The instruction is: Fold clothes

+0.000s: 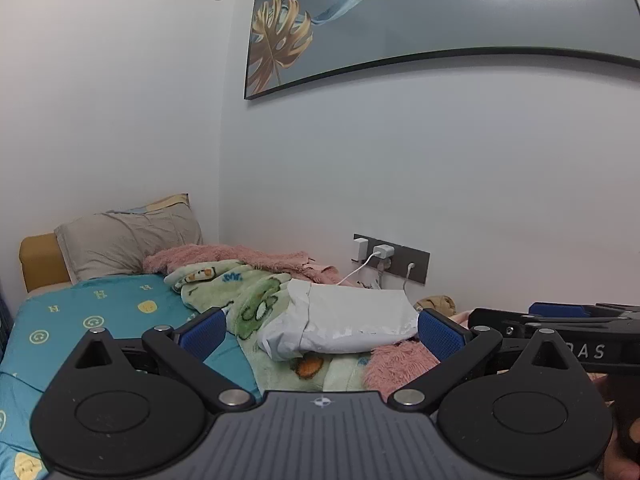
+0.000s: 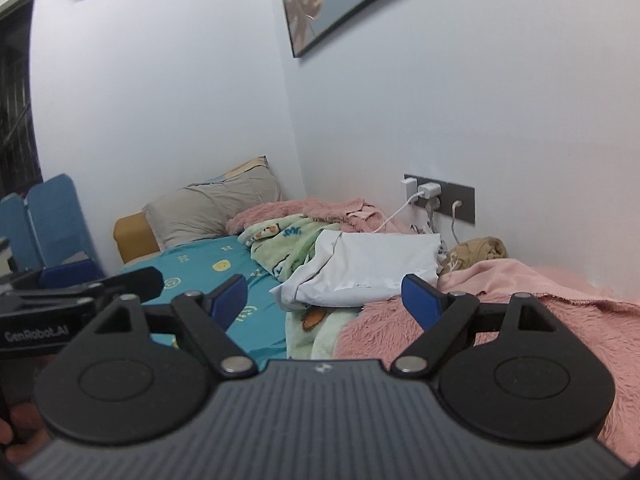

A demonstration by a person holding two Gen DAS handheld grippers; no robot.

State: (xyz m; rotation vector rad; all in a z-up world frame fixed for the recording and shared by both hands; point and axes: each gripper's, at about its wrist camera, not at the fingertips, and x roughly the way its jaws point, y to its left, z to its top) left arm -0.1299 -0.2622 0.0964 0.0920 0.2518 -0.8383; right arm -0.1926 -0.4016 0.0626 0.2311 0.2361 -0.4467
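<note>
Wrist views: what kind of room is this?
Most likely a home bedroom: a bed with a teal smiley-print sheet, a grey pillow at its head, rumpled blankets, and a phone charger plugged in beside the bed.

A grey pillow (image 1: 128,242) leans at the bedhead; chargers (image 1: 383,251) plug into the wall.

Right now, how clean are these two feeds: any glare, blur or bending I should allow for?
Left wrist view: sharp; a ceiling light glares off the framed picture, whose frame bows under fisheye distortion. Right wrist view: softer, with blurred picture and blue chair near the edges; the white parcel stays readable. Both are evenly lit, without hard shadows.
</note>
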